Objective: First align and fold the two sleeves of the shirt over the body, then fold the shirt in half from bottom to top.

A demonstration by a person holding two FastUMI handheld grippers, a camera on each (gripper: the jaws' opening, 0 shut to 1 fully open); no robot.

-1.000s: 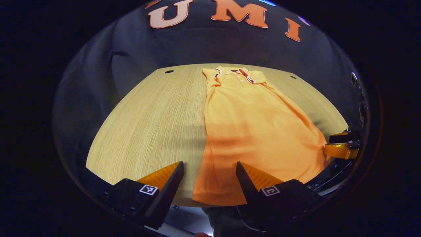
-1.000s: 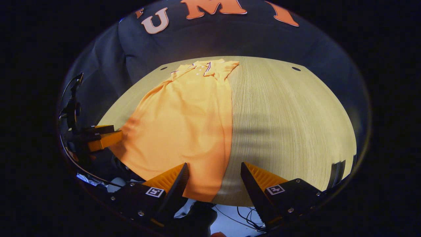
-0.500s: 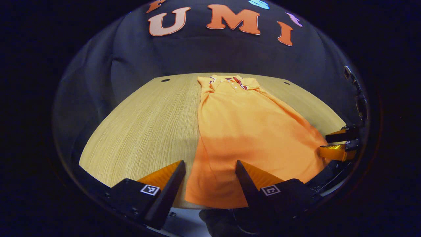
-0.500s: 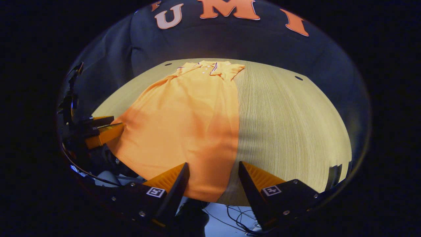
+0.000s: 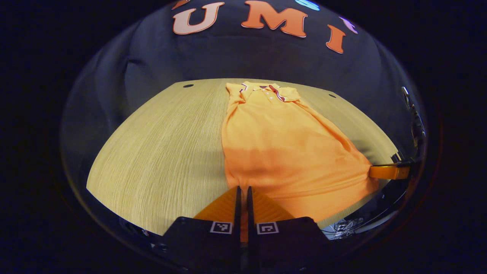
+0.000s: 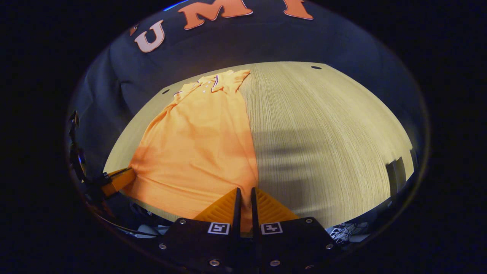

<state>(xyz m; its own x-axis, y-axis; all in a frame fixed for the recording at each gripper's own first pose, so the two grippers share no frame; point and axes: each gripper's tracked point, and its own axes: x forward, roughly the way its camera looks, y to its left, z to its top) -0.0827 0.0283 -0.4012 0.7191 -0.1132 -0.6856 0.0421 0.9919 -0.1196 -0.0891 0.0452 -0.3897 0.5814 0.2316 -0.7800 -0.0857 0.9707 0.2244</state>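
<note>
Left gripper view: orange polo shirt (image 5: 281,140) lies lengthwise on the wooden table (image 5: 163,152), collar far, hem at the near edge; bare wood spreads wide beside it. The left gripper (image 5: 242,190) is clamped on the hem's near corner, fingers together. The other gripper meets the opposite hem corner.

Right gripper view: right gripper (image 6: 243,192) pinches the hem corner likewise, seemingly with cloth between its fingers. Open tabletop extends beyond the shirt's long edge. No legible writing on the shirt.

shirt (image 5: 281,144) hem hidden behind closed gripper (image 5: 242,190), far sleeves indistinct
</note>
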